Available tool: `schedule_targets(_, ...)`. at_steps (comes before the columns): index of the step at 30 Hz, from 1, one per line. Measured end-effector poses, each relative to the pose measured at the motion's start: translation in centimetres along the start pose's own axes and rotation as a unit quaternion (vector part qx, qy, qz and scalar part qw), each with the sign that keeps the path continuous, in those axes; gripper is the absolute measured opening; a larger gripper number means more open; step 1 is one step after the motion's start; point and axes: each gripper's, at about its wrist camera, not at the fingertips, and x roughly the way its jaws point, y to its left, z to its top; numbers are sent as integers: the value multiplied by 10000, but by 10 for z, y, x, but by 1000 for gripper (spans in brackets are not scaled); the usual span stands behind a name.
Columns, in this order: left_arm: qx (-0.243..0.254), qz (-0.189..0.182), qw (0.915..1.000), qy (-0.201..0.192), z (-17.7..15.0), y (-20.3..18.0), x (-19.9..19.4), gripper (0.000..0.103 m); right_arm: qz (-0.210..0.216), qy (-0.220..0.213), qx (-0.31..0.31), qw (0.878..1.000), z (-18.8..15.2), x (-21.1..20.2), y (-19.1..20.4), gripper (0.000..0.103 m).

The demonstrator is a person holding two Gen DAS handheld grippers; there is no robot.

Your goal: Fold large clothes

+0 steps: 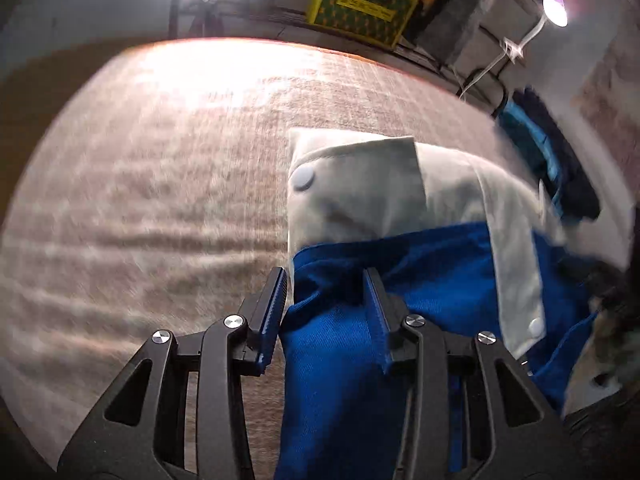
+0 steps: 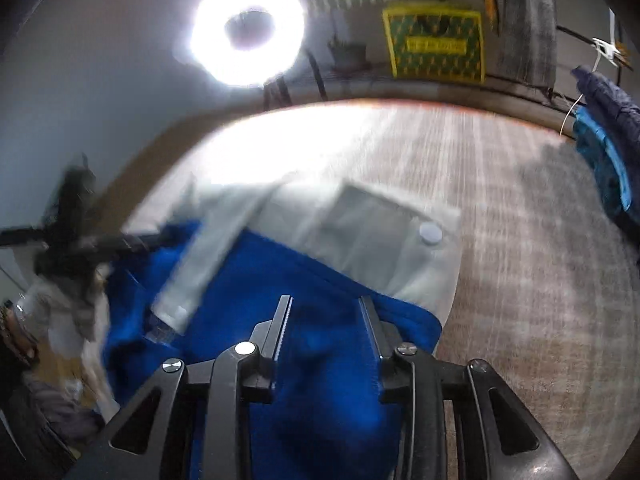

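A blue garment (image 1: 440, 280) with a pale grey collar and snap-button placket (image 1: 360, 184) lies on the woven table top (image 1: 160, 160). My left gripper (image 1: 326, 300) has a bunched fold of the blue cloth between its fingers, near the garment's left edge; the garment looks sharp while the table is smeared. In the right wrist view the same garment (image 2: 280, 272) spreads ahead, and my right gripper (image 2: 326, 320) holds blue cloth between its fingers near the right edge. A dark blurred shape (image 2: 80, 240) at the left crosses the cloth.
A pile of dark blue and teal clothes (image 1: 552, 160) (image 2: 608, 140) sits at the table's right edge. Beyond the far edge stand a yellow-green box (image 1: 360, 0) (image 2: 436, 44), a ring light (image 2: 246, 36) and a small lamp (image 1: 554, 8).
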Motion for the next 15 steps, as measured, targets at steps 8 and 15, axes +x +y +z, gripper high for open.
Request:
schedule_targets(8,2,-237,9997,11,-1,6,-18,40,104,101,91,9999,-3,-8,-8,28)
schedule_targets(15,-1121,-1312,9841,-431,10,46,-66,56,864,-579,1404,9846,-19,-67,-64,37)
